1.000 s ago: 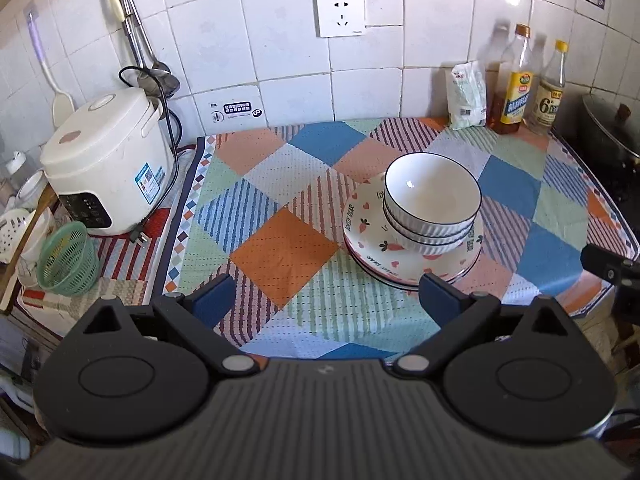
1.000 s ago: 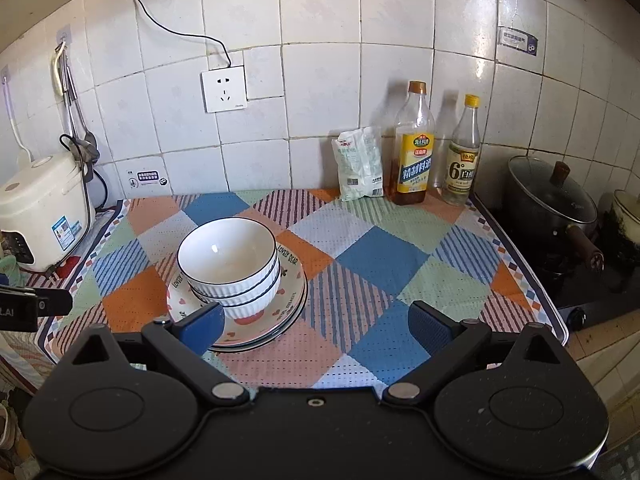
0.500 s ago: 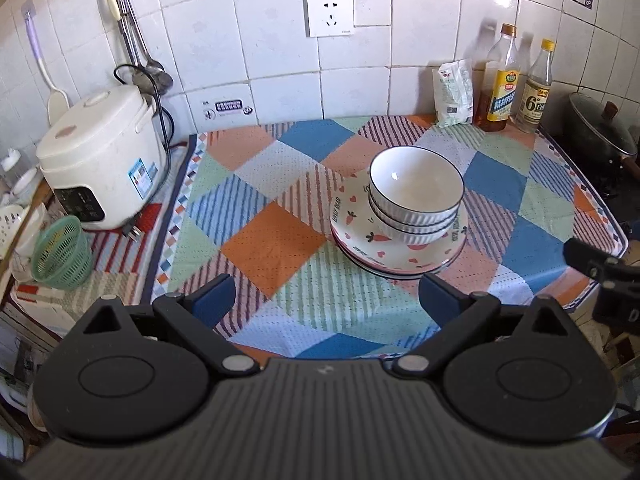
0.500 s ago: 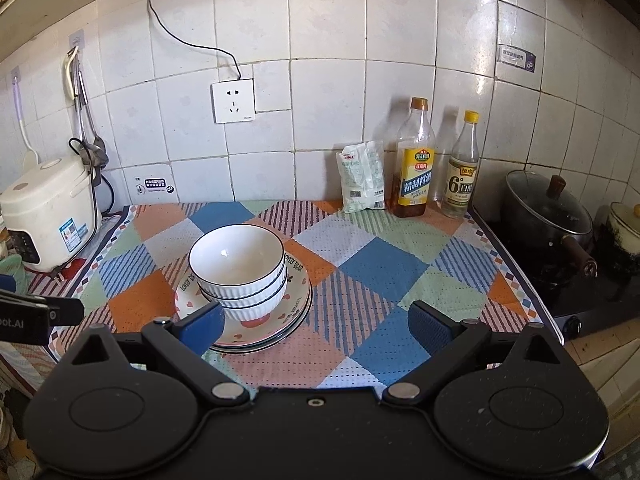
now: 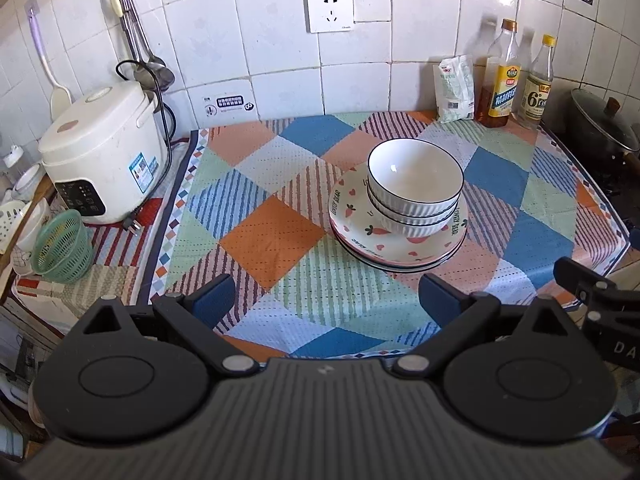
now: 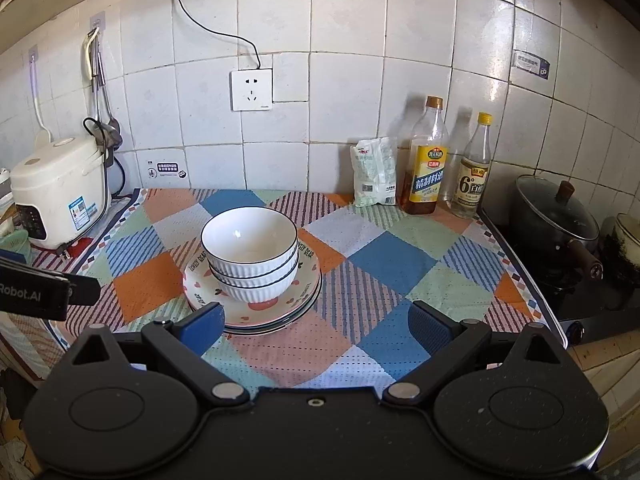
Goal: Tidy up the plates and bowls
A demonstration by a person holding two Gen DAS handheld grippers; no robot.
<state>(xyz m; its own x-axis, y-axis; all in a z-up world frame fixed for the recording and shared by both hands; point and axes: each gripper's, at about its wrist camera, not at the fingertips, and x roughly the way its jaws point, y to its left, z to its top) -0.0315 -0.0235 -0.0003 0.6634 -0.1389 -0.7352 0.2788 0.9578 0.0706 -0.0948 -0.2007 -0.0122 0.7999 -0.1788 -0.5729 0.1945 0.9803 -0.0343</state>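
White wall tiles [image 6: 348, 132] are seen behind a counter [image 5: 272, 240] covered by a patchwork cloth of orange, blue, green and striped squares. 3 white ribbed bowls [image 5: 416, 188] with dark rims are nested 1 inside the other and set on a stack of plates [image 5: 376, 240] printed with carrots and hearts; the stack sits near the middle of the cloth, slightly right in the left wrist view and slightly left in the right wrist view [image 6: 252, 248]. The number of plates cannot be told exactly.

Left gripper [image 5: 324, 300] is held above the near edge of the counter, jaws spread wide, nothing between them, blue pads [image 5: 212, 300] apart from the plates. Right gripper [image 6: 316, 324] is likewise held wide open and empty; its left pad [image 6: 204, 324] overlaps the front rim of the plates in the picture, contact cannot be told. Each gripper's edge is visible in the other's view.

A white rice cooker [image 5: 100, 152] is placed at the left by the wall, with a green mesh basket [image 5: 62, 246] in front of it. A wall socket [image 6: 252, 90] is mounted above the cloth. At the back right a white packet [image 6: 374, 178] and 2 bottles [image 6: 426, 168] are lined up against the wall. A dark lidded pot [image 6: 556, 216] is seen on the stove to the right.
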